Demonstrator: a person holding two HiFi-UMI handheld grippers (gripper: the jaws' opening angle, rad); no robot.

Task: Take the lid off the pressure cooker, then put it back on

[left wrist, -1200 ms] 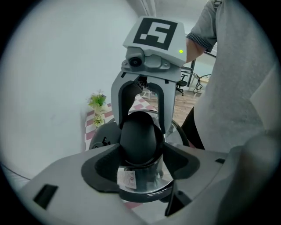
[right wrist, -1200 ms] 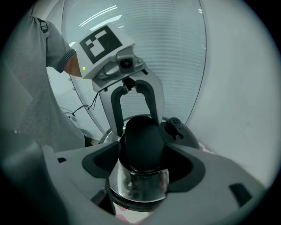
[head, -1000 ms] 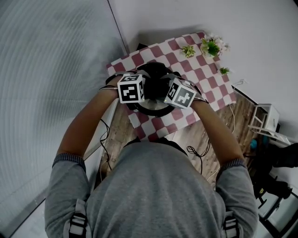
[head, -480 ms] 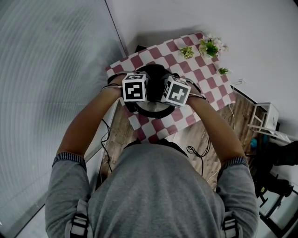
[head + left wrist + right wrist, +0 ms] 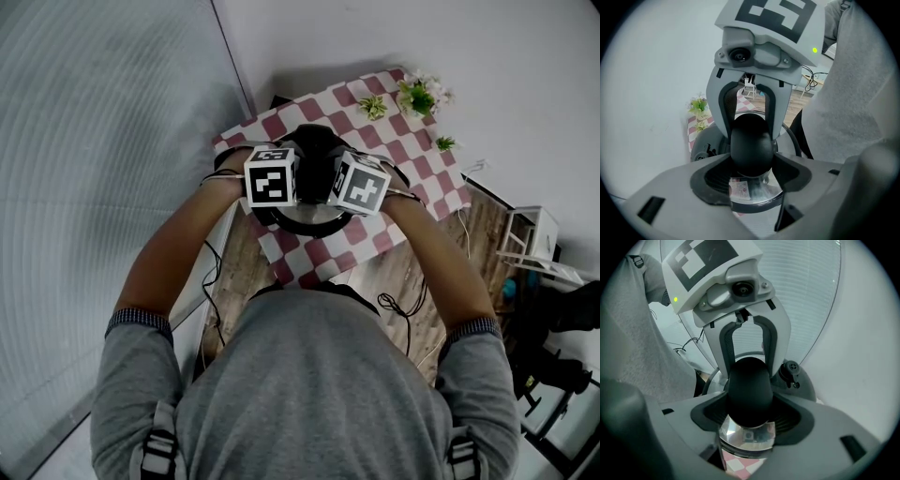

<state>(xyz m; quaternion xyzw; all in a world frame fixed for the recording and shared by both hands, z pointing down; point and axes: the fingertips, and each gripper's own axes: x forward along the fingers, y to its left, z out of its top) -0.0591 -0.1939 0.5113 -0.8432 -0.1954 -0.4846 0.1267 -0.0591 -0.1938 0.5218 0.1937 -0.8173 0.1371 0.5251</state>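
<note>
The pressure cooker (image 5: 307, 221) stands on a red-and-white checked tablecloth (image 5: 417, 164), its dark domed lid (image 5: 806, 390) on top with a valve (image 5: 790, 373). In the head view only the marker cubes of both grippers show, close together over the cooker. My left gripper (image 5: 751, 161) is shut on a rounded black side handle (image 5: 751, 143), with the steel pot wall (image 5: 752, 194) just below. Opposite it, my right gripper (image 5: 750, 404) is shut on the other black handle (image 5: 749, 387). Each gripper view shows the other gripper facing it across the lid.
Three small potted plants (image 5: 420, 94) stand at the cloth's far corner. A white wall runs behind the table. To the right are a white rack (image 5: 530, 239) and cables (image 5: 398, 305) on the wooden floor.
The two marker cubes have drawn slightly closer together over the cooker. The cooker itself has not moved.
</note>
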